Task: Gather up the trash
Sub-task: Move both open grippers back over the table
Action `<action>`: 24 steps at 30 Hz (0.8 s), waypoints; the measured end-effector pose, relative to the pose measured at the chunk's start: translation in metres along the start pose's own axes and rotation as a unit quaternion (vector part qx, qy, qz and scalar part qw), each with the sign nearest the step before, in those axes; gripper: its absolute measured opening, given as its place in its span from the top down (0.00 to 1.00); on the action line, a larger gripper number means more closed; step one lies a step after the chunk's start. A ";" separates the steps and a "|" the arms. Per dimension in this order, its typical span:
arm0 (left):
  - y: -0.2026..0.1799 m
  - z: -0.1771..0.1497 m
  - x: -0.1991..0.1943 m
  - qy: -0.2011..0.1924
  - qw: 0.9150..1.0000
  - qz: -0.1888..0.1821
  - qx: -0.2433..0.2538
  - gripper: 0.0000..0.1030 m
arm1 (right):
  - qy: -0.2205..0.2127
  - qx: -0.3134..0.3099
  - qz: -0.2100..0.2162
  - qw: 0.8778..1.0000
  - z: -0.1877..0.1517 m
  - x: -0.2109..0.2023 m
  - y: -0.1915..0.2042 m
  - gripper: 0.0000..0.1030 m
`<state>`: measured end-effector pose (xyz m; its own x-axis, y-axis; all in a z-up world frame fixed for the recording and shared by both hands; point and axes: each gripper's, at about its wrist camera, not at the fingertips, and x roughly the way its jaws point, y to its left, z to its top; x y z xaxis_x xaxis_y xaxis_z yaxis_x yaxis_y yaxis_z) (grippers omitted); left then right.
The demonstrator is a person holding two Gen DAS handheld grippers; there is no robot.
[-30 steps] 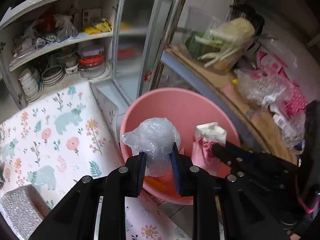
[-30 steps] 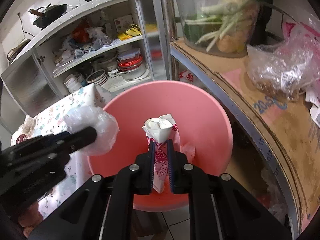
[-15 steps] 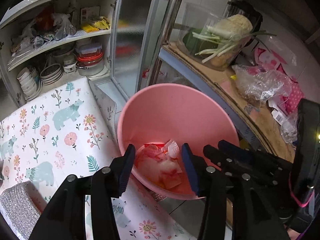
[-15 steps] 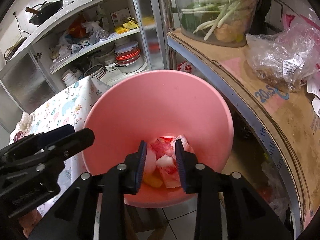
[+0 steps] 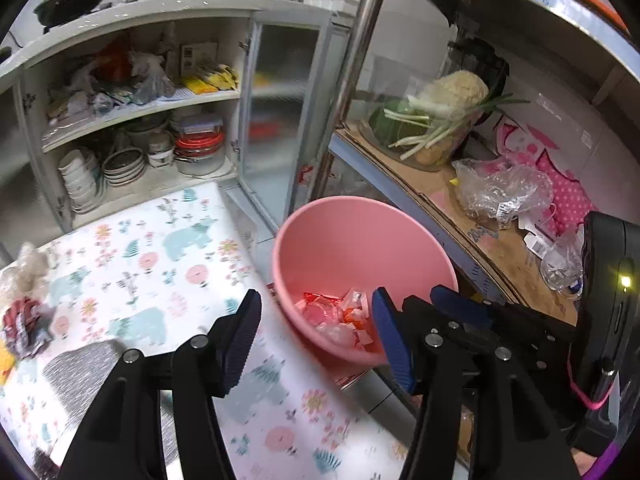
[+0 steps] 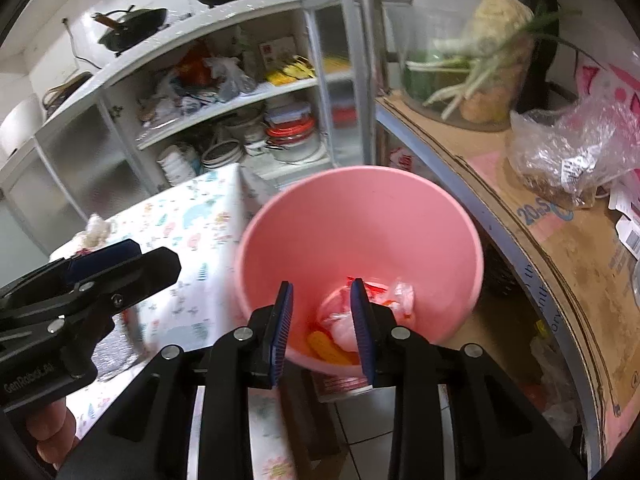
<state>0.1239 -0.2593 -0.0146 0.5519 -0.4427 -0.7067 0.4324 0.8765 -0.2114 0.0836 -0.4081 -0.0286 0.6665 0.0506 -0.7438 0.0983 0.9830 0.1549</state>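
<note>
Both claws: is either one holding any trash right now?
No. The left claw, opening, and right claw are empty; the trash lies in the pink bin.

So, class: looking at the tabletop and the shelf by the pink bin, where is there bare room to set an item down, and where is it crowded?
Free: the floral tablecloth between the cupboard, the pink bin and the grey sponge.
Crowded: the table's left edge with the crumpled scraps, and the cardboard-lined shelf with the vegetable bowl and plastic bags.
</note>
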 end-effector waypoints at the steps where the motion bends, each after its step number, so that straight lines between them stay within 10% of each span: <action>1: 0.002 -0.002 -0.007 -0.002 1.000 0.001 -0.001 0.44 | -0.001 -0.002 0.005 1.000 -0.001 -0.003 0.004 0.70; 24: 0.115 -0.072 -0.116 -0.027 0.995 0.076 -0.052 0.42 | 0.031 -0.075 0.088 0.993 -0.032 -0.008 0.103 0.62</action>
<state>0.0580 -0.0937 -0.0053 0.6439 -0.3102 -0.6994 0.2662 0.9478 -0.1753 0.0647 -0.3012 -0.0276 0.6158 0.2301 -0.7536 -0.1300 0.9730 0.1908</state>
